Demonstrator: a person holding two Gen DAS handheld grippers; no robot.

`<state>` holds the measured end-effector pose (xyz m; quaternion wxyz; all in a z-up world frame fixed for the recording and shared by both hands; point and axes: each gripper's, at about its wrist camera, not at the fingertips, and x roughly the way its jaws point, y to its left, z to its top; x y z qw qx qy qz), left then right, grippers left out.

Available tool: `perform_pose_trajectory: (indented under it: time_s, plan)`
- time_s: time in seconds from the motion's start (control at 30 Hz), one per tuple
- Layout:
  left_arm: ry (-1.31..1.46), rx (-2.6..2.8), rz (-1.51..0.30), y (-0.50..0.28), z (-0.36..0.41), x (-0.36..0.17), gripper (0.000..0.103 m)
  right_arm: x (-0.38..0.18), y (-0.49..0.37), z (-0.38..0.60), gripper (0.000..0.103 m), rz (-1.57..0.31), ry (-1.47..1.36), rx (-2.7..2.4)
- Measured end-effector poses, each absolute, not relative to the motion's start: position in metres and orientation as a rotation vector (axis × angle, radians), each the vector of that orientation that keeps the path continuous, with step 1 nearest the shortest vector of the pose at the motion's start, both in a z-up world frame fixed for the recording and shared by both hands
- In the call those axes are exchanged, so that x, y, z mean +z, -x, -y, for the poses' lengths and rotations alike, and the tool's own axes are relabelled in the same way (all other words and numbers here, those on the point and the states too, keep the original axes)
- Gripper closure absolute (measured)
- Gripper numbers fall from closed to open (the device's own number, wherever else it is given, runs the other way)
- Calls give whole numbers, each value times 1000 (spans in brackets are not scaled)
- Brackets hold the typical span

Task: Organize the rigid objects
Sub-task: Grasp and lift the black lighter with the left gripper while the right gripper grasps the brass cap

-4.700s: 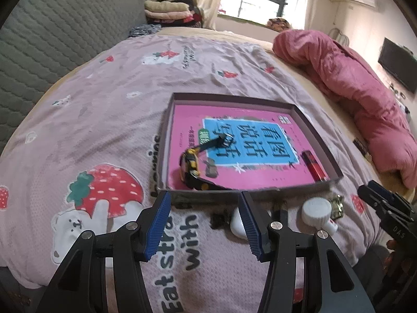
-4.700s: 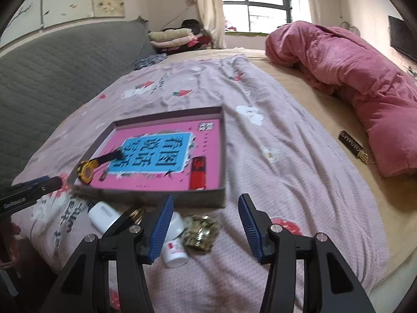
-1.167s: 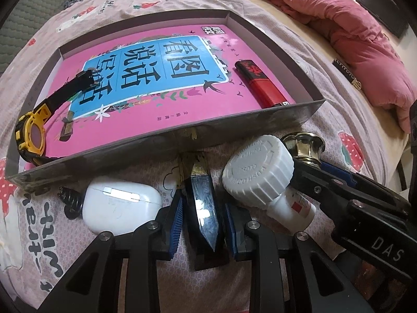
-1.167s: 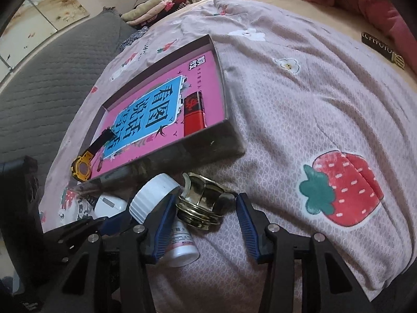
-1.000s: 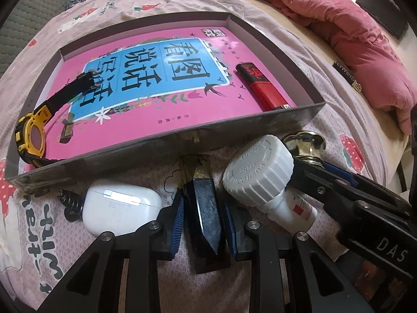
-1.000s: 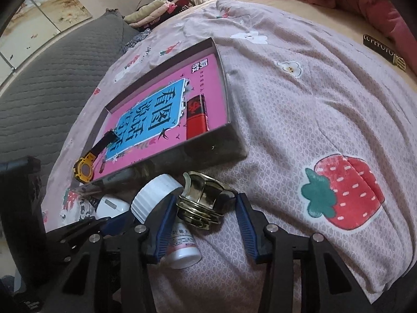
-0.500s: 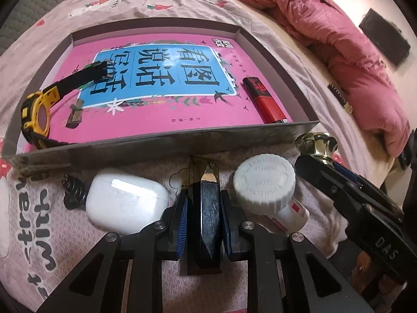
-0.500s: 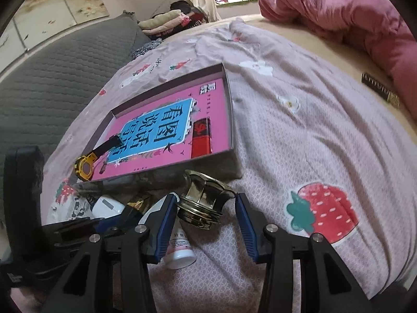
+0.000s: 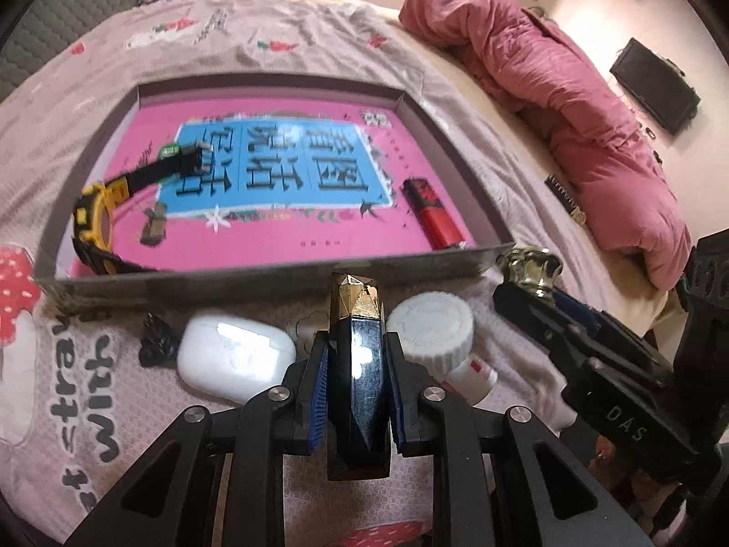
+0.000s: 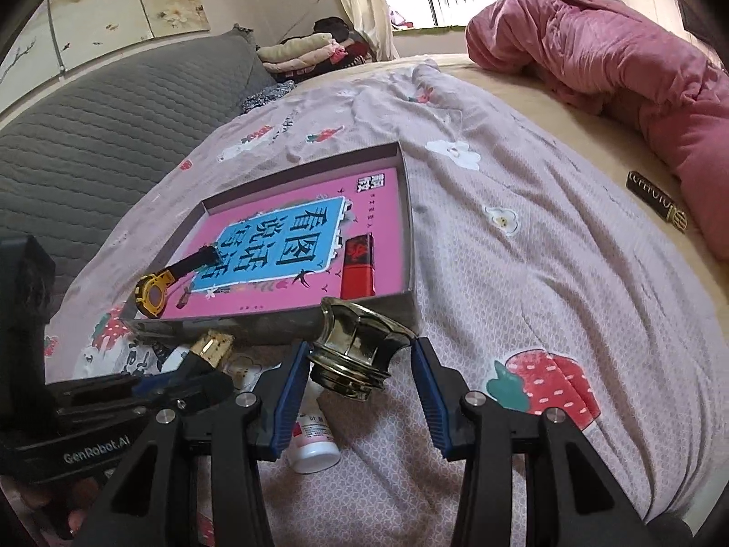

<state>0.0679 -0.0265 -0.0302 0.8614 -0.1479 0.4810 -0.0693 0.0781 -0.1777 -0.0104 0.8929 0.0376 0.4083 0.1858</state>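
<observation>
Left hand-held gripper clamped on dark faceted tube, lower centre; right hand-held gripper clamped on brass knob. Both just short of tray wall: I'd lift clear of it, then release onto bare pink.

The bed is covered with a mauve sheet printed with strawberries and small flowers. A shallow grey box lies flat on this sheet, and I use it as the landmark. Just before its near wall, on the sheet, lie a white earbud case, a small black clip to the left of the case, and a white bottle on its side. To the right of the box, well apart, a dark narrow bar with gold letters lies on the beige sheet, just beside a pink duvet heaped along that side.
</observation>
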Motion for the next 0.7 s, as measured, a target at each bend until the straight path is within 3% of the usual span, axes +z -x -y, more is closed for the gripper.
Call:
perform_pose_trajectory:
  time_s: [0.7]
  plan:
    - [325,-61,-911,-65,-3,-6,80,5,-62,150,57,-799,20,428]
